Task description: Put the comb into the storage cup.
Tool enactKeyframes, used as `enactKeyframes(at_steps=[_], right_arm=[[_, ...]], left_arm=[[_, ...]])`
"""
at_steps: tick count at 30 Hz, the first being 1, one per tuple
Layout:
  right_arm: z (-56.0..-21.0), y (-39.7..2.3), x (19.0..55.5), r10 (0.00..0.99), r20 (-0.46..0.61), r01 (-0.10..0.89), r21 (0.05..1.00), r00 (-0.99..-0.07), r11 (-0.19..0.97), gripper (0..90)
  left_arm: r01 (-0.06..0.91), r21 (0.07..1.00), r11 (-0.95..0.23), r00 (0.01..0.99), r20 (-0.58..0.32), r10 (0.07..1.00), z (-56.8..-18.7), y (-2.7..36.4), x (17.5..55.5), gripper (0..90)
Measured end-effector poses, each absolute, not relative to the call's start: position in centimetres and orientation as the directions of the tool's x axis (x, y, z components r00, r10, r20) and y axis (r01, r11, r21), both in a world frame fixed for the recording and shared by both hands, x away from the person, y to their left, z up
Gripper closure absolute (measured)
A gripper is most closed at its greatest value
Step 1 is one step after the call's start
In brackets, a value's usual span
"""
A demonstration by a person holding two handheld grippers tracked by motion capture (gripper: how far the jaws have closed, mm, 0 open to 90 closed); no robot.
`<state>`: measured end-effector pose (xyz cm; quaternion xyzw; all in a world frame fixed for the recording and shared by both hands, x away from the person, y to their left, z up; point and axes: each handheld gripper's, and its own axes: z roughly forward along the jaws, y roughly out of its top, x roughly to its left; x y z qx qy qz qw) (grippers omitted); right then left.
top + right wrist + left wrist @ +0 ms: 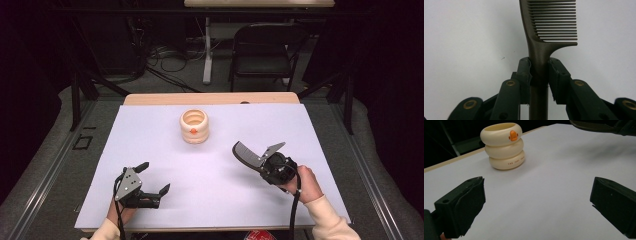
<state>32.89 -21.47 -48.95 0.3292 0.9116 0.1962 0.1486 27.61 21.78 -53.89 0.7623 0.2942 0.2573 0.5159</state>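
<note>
The right claw [539, 75] is pinching the handle of a dark comb [549, 22]; its two pads press on the handle from either side, just below where the teeth begin. In the right gripper view the comb runs straight up the middle of the frame, teeth to the right. Gripping low on the handle likely leaves the toothed end free to lead into a container. In the high view this claw [260, 159] sits right of centre, the comb [246, 152] pointing toward the upper left of the frame, above the white sheet.

The left claw [154, 177] is spread wide with nothing between its jaws, resting low at the lower left of the high view. It seems parked there, perhaps ready to steady something.

Further out, a cream ringed holder [194, 126] stands upright near the top centre of the desk [150, 98], well apart from both claws. The left gripper view shows its open top and an orange mark [513, 135] on its front. The comb's tip aims roughly at it, so it looks like the comb's destination
</note>
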Motion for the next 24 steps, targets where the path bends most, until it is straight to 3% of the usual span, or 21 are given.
enactKeyframes(at_steps=[24], right_arm=[[-48.56,-21.33,32.49,0.66,-0.096,0.496,0.581,-0.745,0.646,72.2]], left_arm=[[0.197,0.935,-0.295,0.689,0.082,0.72,-54.02,21.68,27.81,0.1]])
